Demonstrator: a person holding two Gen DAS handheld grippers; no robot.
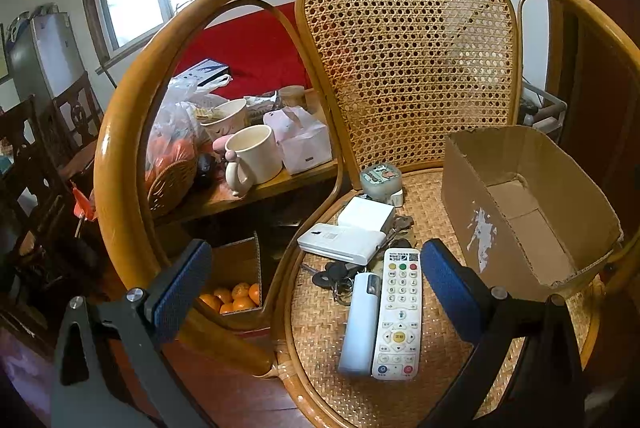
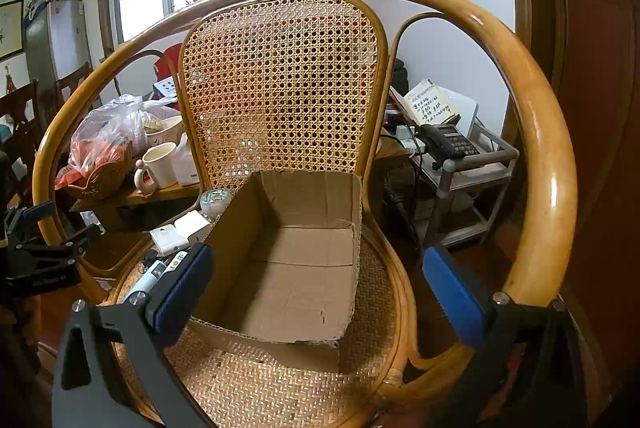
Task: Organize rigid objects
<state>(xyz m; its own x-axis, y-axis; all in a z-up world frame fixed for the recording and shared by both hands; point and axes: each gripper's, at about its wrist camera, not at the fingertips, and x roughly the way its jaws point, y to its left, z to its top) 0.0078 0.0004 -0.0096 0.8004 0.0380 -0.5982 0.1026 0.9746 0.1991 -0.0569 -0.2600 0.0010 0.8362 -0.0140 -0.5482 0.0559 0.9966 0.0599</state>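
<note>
On the woven seat of a rattan chair (image 1: pixel 320 332) lie a white remote control (image 1: pixel 399 312), a pale blue-white oblong device (image 1: pixel 360 324), a bunch of dark keys (image 1: pixel 334 274), two white boxes (image 1: pixel 344 240) and a round green tin (image 1: pixel 380 178). An open, empty cardboard box (image 1: pixel 532 212) stands on the seat's right; it fills the middle of the right wrist view (image 2: pixel 296 268). My left gripper (image 1: pixel 316 264) is open above the remote and keys. My right gripper (image 2: pixel 316 272) is open over the cardboard box. The left gripper also shows at the left edge of the right wrist view (image 2: pixel 52 224).
The chair's curved rattan arms (image 1: pixel 132 132) and cane back (image 1: pixel 408 60) ring the seat. Left of it, a table (image 1: pixel 248 192) holds a white mug (image 1: pixel 252 156), bags and a basket. A box of oranges (image 1: pixel 236 300) sits on the floor. A phone on a metal trolley (image 2: pixel 448 144) stands to the right.
</note>
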